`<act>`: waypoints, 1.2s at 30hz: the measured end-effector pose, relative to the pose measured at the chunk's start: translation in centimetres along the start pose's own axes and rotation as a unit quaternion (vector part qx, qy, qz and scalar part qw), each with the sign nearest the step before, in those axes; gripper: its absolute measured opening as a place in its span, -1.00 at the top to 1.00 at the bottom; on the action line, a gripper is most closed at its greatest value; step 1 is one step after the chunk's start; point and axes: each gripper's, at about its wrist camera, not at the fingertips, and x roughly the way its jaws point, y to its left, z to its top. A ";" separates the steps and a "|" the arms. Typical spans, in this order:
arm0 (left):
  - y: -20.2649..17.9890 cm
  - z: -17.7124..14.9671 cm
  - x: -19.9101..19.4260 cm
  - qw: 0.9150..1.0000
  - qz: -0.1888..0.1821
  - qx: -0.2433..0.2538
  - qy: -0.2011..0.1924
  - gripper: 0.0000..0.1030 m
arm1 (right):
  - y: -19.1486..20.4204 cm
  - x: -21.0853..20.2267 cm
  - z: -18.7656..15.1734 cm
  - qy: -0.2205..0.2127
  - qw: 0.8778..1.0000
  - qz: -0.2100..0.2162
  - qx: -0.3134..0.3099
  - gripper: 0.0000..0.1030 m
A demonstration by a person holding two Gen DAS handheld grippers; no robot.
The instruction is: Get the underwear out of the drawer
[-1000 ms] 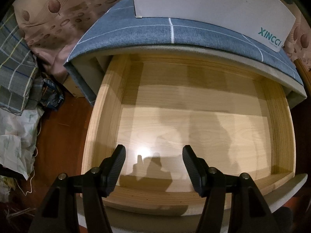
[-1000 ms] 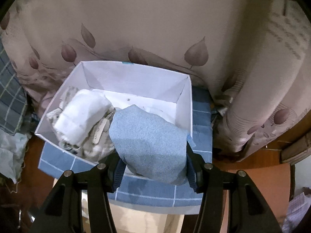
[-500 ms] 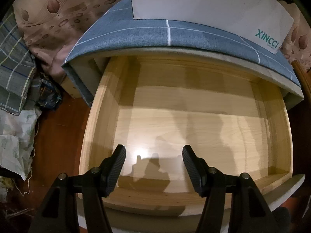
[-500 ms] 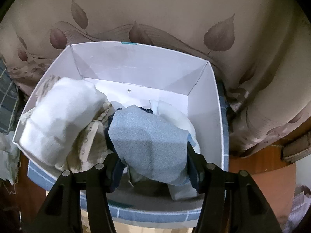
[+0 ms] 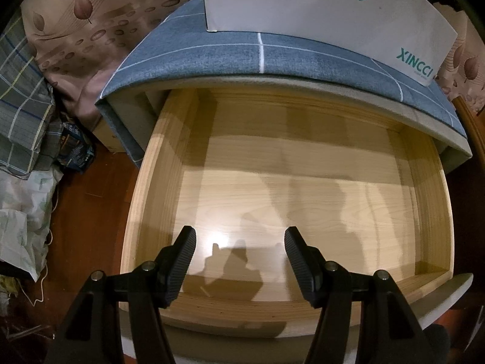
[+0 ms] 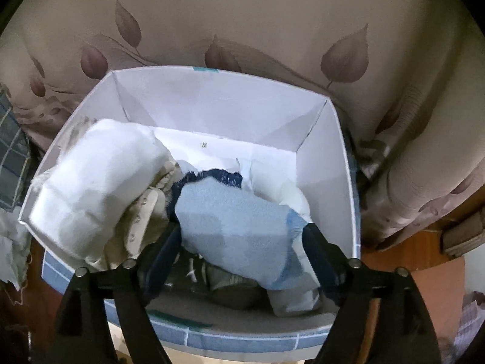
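In the right wrist view, light blue underwear [image 6: 236, 221] lies on a pile of clothes inside a white cardboard box [image 6: 212, 103]. My right gripper [image 6: 242, 236] straddles it with its jaws opening, and the fingers [image 6: 165, 248] stand just off the cloth's sides. A white garment [image 6: 100, 179] fills the box's left side. In the left wrist view, my left gripper [image 5: 239, 242] hangs open over the wooden drawer [image 5: 145, 200], whose floor is bare. The same box [image 5: 318, 6] stands on the cabinet top behind the drawer.
A blue checked cloth [image 5: 230, 51] covers the cabinet top under the box. Leaf-patterned fabric [image 6: 242, 24] hangs behind. Plaid cloth [image 5: 21, 91] and plastic bags [image 5: 21, 218] lie on the red-brown floor [image 5: 85, 212] left of the drawer.
My right gripper sank into the box with the blue underwear, then its jaws spread and the cloth settled onto the pile. The left gripper has stayed where it was.
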 end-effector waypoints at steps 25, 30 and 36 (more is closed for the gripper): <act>-1.7 -1.6 -2.4 0.998 0.015 0.039 -0.039 -0.21 | -3.2 -8.2 -21.3 -0.014 0.997 0.069 0.023 -0.89; -1.6 -2.4 -3.2 0.998 0.010 0.035 -0.049 -0.21 | -2.5 -6.1 -25.7 -0.033 0.996 0.059 0.055 -0.89; -1.3 -2.6 -3.4 0.998 0.007 0.029 -0.051 -0.21 | -2.2 -4.6 -28.1 -0.037 0.991 0.075 0.102 -0.89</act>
